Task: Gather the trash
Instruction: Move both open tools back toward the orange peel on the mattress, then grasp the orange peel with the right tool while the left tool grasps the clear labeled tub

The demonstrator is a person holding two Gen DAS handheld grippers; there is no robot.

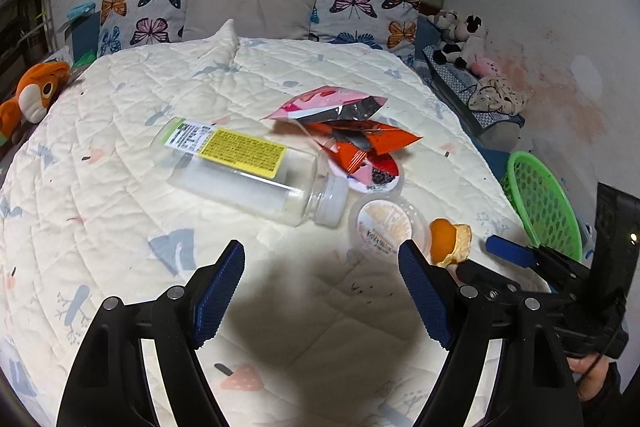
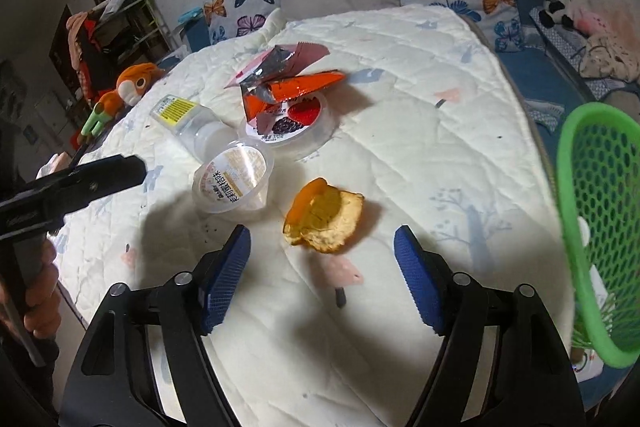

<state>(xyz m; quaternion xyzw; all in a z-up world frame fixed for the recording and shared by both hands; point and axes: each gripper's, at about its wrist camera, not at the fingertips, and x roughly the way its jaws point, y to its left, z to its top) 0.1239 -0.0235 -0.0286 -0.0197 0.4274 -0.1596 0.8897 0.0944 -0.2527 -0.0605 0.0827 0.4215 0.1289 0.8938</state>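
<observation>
- Step in hand, as I judge it: the approach to the first piece of trash. Nothing is held; all the litter lies on the quilt (image 2: 420,75).
- The right gripper (image 2: 322,277) has its jaws spread, nothing between them. It points down at the peel (image 2: 322,217), which lies just ahead of the fingertips, apart from them.
- The left gripper (image 1: 322,291) is also spread and empty, over bare quilt. The cup (image 1: 384,225) sits just ahead of its right finger; the bottle (image 1: 248,171) lies on its side a little farther off.
- Behind those: a second, flatter cup (image 2: 298,125) with 2 wrappers, 1 orange (image 2: 296,91) and 1 pink (image 2: 280,61), piled partly on it.
- The green basket (image 2: 592,235) stands tilted at the bed's right edge, near the right gripper; it seems the place for the trash, though that is a guess.
- Next move, likely: lower the right gripper so the pads straddle the peel, then close. The peel is curled, thin and light, so it wants a low, gentle pinch, without catching quilt cloth.
- The basket mouth faces sideways, so the drop needs care.
</observation>
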